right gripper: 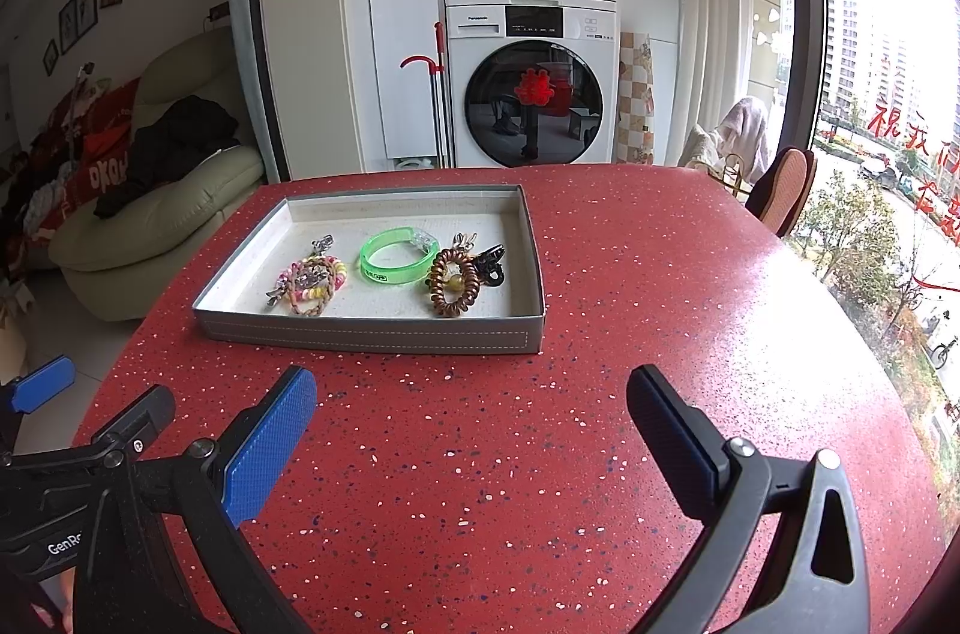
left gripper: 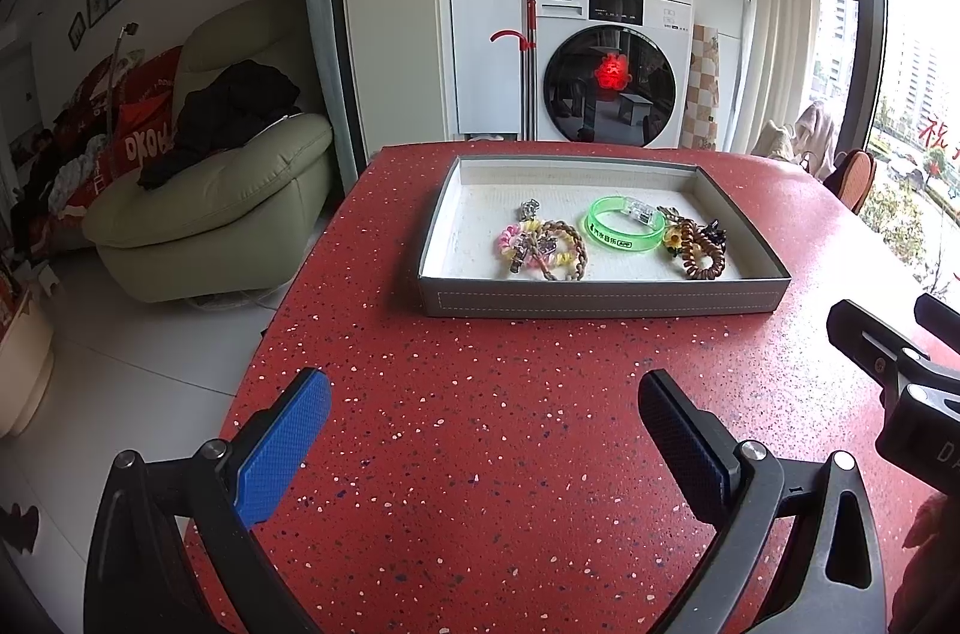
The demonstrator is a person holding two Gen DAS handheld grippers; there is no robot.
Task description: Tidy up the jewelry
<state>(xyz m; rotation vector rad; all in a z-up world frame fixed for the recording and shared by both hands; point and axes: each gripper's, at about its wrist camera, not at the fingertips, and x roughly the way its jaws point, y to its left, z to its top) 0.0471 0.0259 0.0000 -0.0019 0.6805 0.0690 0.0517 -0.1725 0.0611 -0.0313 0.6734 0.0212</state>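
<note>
Both grippers, left gripper (left gripper: pixel 483 403) and right gripper (right gripper: pixel 471 397), are hovering wide apart and empty over the red table (right gripper: pixel 630 274). Beyond, the grey tray (right gripper: pixel 372 334) is holding the jewelry along its near edge: a light, stiff green bangle (right gripper: pixel 397 255), likely best pinched across its rim, and springy coil bands (right gripper: pixel 453 281).

Red white-speckled table (left gripper: pixel 480 424), grey white-stitched tray (left gripper: pixel 600 301), translucent green bangle (left gripper: pixel 624 229), brown coil hair tie (right gripper: pixel 454 283).
</note>
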